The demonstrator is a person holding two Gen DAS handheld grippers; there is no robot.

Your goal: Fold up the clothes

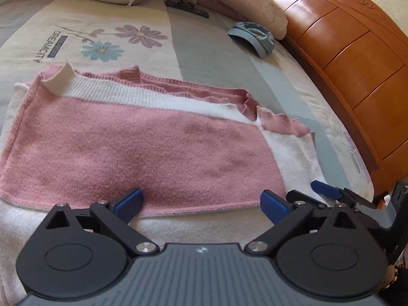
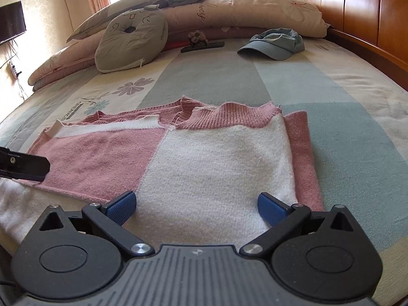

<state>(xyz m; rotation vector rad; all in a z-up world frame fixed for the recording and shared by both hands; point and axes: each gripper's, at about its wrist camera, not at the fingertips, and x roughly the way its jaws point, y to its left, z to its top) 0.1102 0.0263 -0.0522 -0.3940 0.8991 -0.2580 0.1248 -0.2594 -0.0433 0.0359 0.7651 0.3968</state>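
Pink-and-white sweater [image 2: 193, 158] flat on bed [image 2: 344, 117], long axis crosswise just ahead of fingers; left gripper [image 1: 201, 202] and right gripper [image 2: 196, 205] both released, level.

- Bed with a striped, flower-printed sheet [image 2: 216, 76]
- Pink-and-white knitted sweater [image 2: 204, 158], lying flat
- Blue cloth cap [image 2: 275, 43]
- Grey doughnut-holed cushion [image 2: 130, 43]
- Black clip [image 2: 202, 46]

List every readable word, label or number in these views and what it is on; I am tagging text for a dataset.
"DREAMCITY": printed on the bed sheet beside the flower print, clear in the left wrist view.
"cat": stitched on the grey cushion, faint.
Script lettering on the long pillow: too blurred to read.
Small print at the sheet's edge near the headboard: too small to read.
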